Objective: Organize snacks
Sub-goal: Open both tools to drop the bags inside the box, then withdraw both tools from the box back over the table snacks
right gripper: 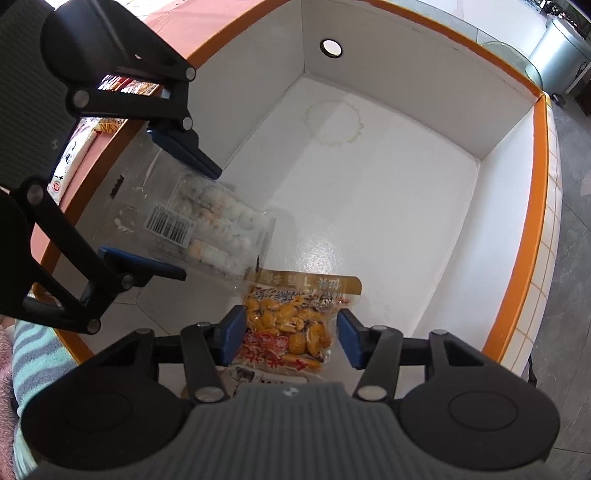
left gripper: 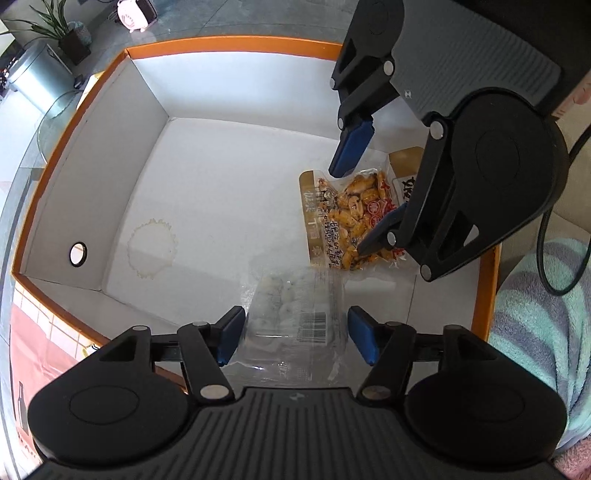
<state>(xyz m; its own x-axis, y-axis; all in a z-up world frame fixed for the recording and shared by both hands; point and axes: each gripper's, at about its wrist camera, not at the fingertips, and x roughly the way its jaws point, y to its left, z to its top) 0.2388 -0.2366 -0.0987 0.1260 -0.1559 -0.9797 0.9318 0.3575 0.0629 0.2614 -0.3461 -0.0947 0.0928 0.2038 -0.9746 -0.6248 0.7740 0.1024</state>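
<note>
Orange snack pack [right gripper: 286,325]: a clear pouch of yellow-orange pieces with a gold band and red print, lying on the white floor of the box at its near right part in the left wrist view [left gripper: 351,218].
Clear snack pack [left gripper: 295,317]: a see-through bag of pale round pieces with a barcode label, just beside the orange pack and overlapping its gold edge; in the right wrist view [right gripper: 210,225] it lies to the left of the orange pack.
Right tongs [right gripper: 288,336]: pointing steeply down over the orange pack, blue pads standing apart on either side of it. The left pad is at the pack's edge, the right pad shows a gap, so no grip is seen. In the left wrist view [left gripper: 365,206] one pad hangs above the far edge and the other sits over the near right part.
Left tongs [left gripper: 295,332]: also pointing down, pads spread wide with the clear pack between them and a sliver of space on both sides; not clamped.
Box [left gripper: 92,155]: large, white inside, orange rim, a round hole in one wall, a faint ring stain [left gripper: 151,247] on the floor.
Desk [left gripper: 22,177]: glass-topped, carrying the box.
Far surroundings: a potted plant [left gripper: 55,26] and a metal bin [left gripper: 33,74].
Near right: a striped fleece cloth [left gripper: 539,317].
</note>
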